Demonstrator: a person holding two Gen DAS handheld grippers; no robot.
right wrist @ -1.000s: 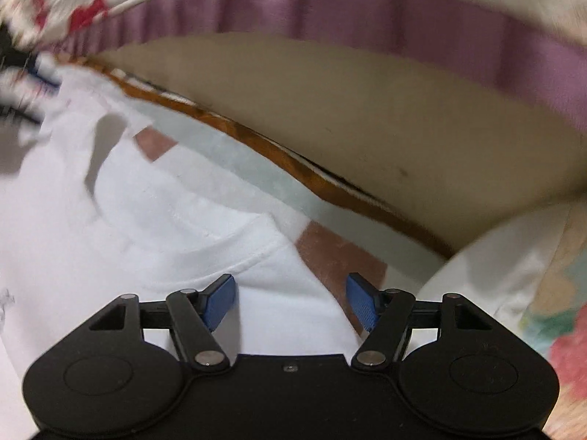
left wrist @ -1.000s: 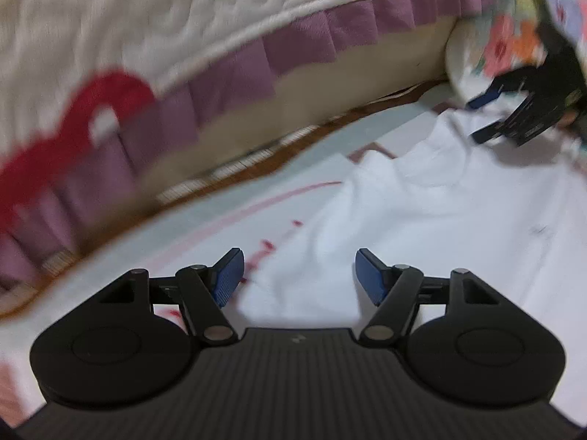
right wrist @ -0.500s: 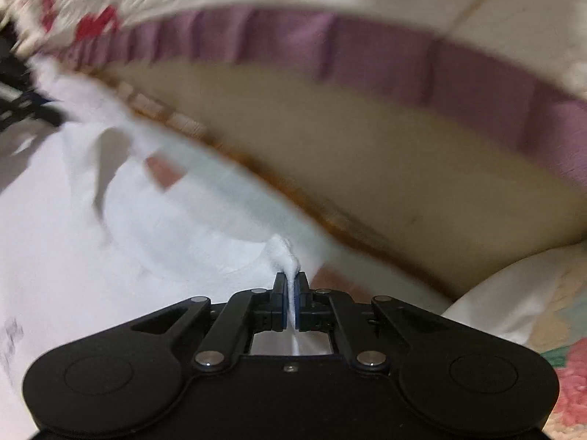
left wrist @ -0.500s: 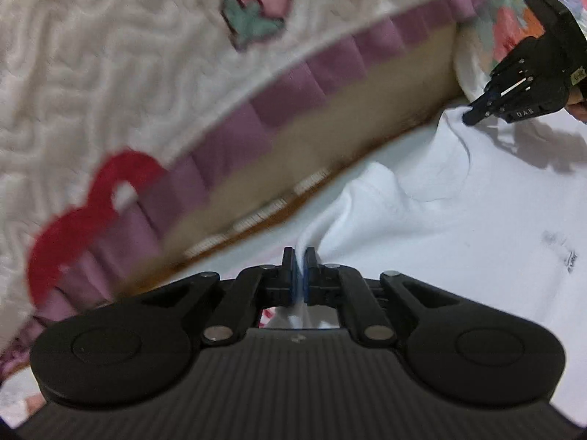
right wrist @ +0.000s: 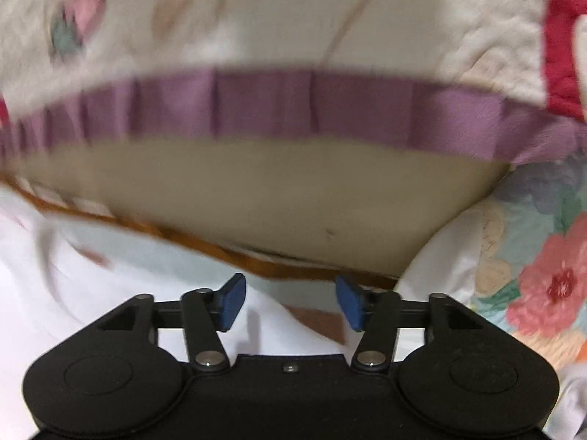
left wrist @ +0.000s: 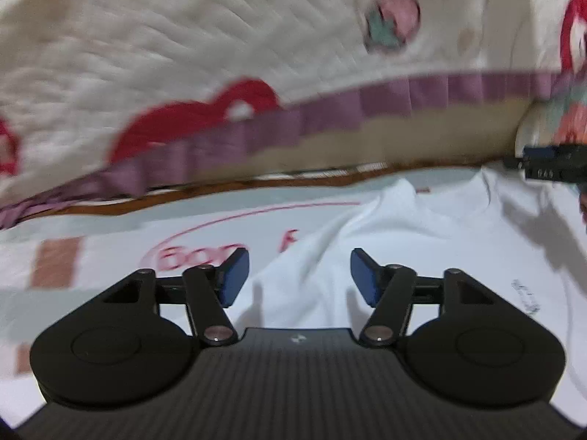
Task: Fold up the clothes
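Note:
A white T-shirt (left wrist: 422, 242) lies spread on a pale printed sheet, its neck end toward the far edge. My left gripper (left wrist: 299, 275) is open just above the shirt's rumpled left shoulder, nothing between its blue pads. The right gripper (left wrist: 550, 167) shows at the far right of the left wrist view, beyond the collar. In the right wrist view my right gripper (right wrist: 286, 302) stands open over the shirt's (right wrist: 55, 286) edge, and nothing is held between its pads.
A quilted white bedspread (left wrist: 220, 36) with a purple ruffle (right wrist: 293, 106) hangs over a tan mattress side (right wrist: 275, 198) right behind the shirt. A floral pillow (right wrist: 543, 267) sits at the right. The sheet (left wrist: 91, 242) carries red print and an orange border.
Both grippers were shut on the shirt's shoulder edges half a second ago; both have now opened and let the cloth go. The views have shifted and blurred.

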